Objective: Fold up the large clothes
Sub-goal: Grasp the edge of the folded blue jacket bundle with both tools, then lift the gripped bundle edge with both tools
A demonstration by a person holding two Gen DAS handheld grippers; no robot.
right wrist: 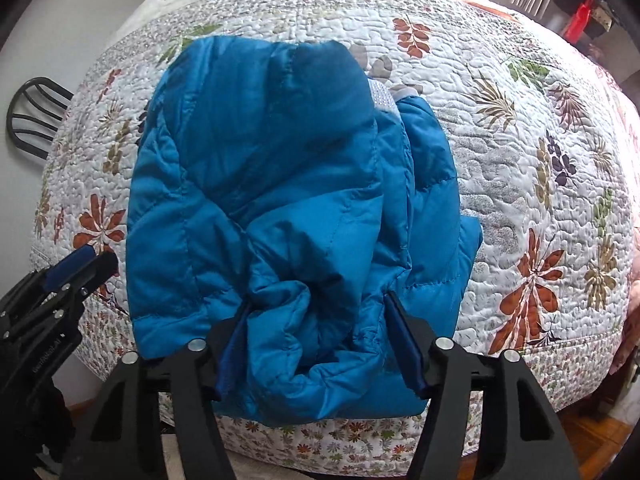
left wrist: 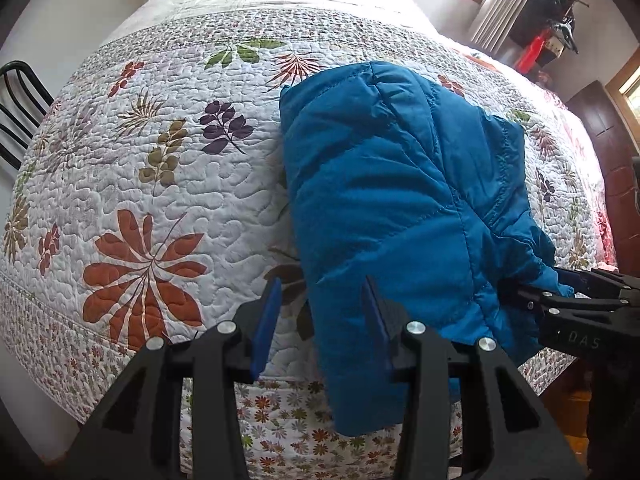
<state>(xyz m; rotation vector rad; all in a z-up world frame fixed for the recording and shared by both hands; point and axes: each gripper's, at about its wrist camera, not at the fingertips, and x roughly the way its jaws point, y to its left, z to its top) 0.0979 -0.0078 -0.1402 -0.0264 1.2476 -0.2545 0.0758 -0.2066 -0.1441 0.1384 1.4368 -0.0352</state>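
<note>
A blue quilted jacket (left wrist: 404, 216) lies folded into a thick bundle on a bed, on top of a white bedspread (left wrist: 168, 168) printed with leaves and flowers. Its near end hangs over the near edge of the bed.

The left tongs (left wrist: 322, 300) are spread, with nothing between them. The left pad (left wrist: 266, 320) is over bare bedspread just to the left of the jacket, and the right pad stands in front of the jacket's left edge; whether it touches the cloth cannot be told. In the right wrist view these tongs (right wrist: 80, 266) show at the far left, beside the jacket's left side.

The right tongs (right wrist: 318, 308) are spread wide, one pad on each side of a bunched, crumpled fold at the jacket's near end. The cloth swells up between the pads and looks to touch both, but the pads are not pressed together on it. In the left wrist view the right tongs (left wrist: 532, 292) come in from the right, their tips against the jacket's lower right corner.

Ahead of both tongs the jacket stretches away across the bedspread. Far to the left of the left tongs, off the bed, stands a dark metal chair (left wrist: 20, 108). Beyond the bed to the right hang pale curtains (left wrist: 508, 4).
</note>
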